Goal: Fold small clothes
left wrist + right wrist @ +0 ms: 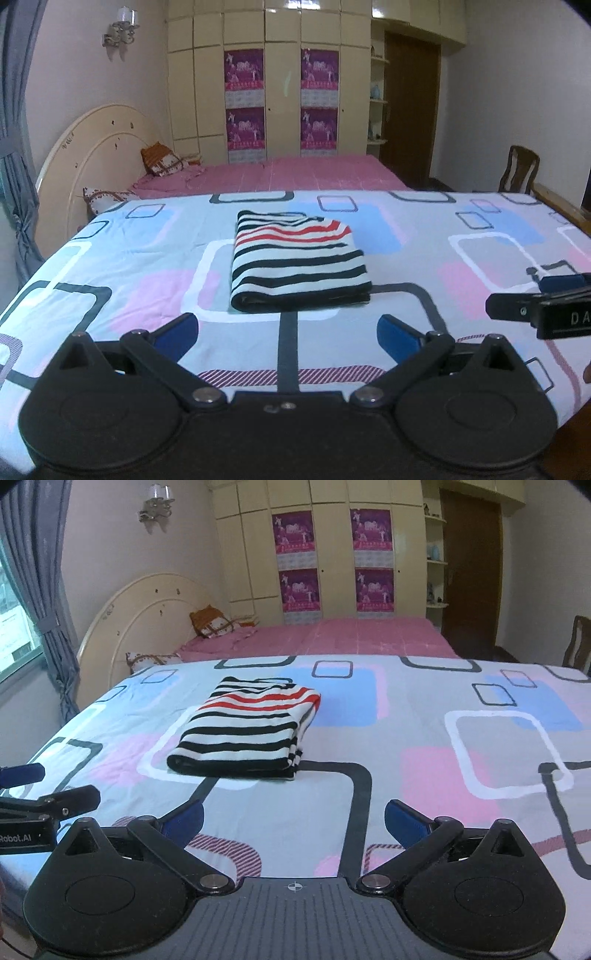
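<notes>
A small striped garment (299, 264), white with black and red bands, lies folded into a neat rectangle on the patterned bedsheet (424, 236). My left gripper (288, 334) hovers just in front of it, jaws wide open, nothing between the blue pads. In the right wrist view the same folded garment (245, 731) lies ahead and to the left of my right gripper (295, 818), which is also wide open and holds nothing. Each gripper shows at the edge of the other's view: the right gripper (517, 295) at the right edge, the left gripper (59, 784) at the left.
The sheet (443, 794) covers a wide flat surface. Beyond it are a pink bed (295, 173) with pillows (162, 158), a rounded headboard (99, 147), wardrobes (280, 81) and a door (410, 107). A wooden chair (519, 170) stands at the far right, curtains (33, 590) at the left.
</notes>
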`<move>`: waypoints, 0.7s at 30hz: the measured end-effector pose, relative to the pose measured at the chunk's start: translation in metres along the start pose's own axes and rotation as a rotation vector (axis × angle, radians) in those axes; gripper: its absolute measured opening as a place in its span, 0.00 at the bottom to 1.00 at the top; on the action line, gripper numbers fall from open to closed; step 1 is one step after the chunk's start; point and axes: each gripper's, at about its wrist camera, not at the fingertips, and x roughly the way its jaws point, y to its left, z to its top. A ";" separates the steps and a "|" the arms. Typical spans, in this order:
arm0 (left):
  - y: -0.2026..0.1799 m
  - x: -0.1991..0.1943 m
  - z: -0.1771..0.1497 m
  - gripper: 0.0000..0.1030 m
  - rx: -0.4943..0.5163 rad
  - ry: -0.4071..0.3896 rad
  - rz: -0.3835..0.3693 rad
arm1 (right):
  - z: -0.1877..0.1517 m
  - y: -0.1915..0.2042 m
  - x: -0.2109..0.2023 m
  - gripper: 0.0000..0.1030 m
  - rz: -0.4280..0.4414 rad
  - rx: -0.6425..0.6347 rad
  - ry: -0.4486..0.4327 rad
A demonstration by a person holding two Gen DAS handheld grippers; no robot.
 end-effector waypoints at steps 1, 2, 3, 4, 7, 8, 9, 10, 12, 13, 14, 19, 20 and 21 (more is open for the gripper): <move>-0.001 -0.004 -0.001 1.00 -0.004 -0.004 -0.001 | -0.001 0.000 -0.006 1.00 -0.001 -0.001 -0.009; -0.002 -0.008 -0.001 1.00 -0.009 -0.008 0.000 | -0.002 0.001 -0.011 1.00 -0.004 -0.002 -0.014; -0.003 -0.012 -0.002 1.00 -0.013 -0.013 -0.001 | -0.003 0.001 -0.015 1.00 -0.004 -0.001 -0.017; -0.004 -0.015 -0.002 1.00 -0.015 -0.020 -0.002 | -0.004 0.000 -0.018 1.00 -0.004 -0.001 -0.021; -0.007 -0.020 -0.002 1.00 -0.015 -0.034 0.000 | -0.006 -0.001 -0.028 1.00 -0.004 0.003 -0.034; -0.009 -0.022 -0.002 1.00 -0.015 -0.039 0.000 | -0.006 -0.001 -0.030 1.00 -0.002 0.006 -0.038; -0.010 -0.023 -0.002 1.00 -0.015 -0.042 -0.001 | -0.006 -0.002 -0.032 1.00 0.000 0.006 -0.040; -0.011 -0.024 -0.002 1.00 -0.015 -0.045 0.000 | -0.006 -0.002 -0.033 1.00 -0.001 0.006 -0.042; -0.013 -0.027 -0.003 1.00 -0.015 -0.051 0.001 | -0.006 -0.003 -0.036 1.00 0.005 0.005 -0.048; -0.014 -0.029 -0.003 1.00 -0.014 -0.052 0.000 | -0.005 -0.003 -0.037 1.00 0.007 0.005 -0.051; -0.014 -0.030 -0.003 1.00 -0.014 -0.054 0.002 | -0.005 -0.004 -0.038 1.00 0.008 0.005 -0.054; -0.015 -0.031 -0.004 1.00 -0.013 -0.053 0.002 | -0.004 -0.004 -0.039 1.00 0.006 0.006 -0.055; -0.015 -0.031 -0.004 1.00 -0.013 -0.054 0.002 | -0.004 -0.004 -0.038 1.00 0.007 0.006 -0.053; -0.015 -0.031 -0.004 1.00 -0.012 -0.055 0.002 | -0.004 -0.005 -0.038 1.00 0.007 0.006 -0.052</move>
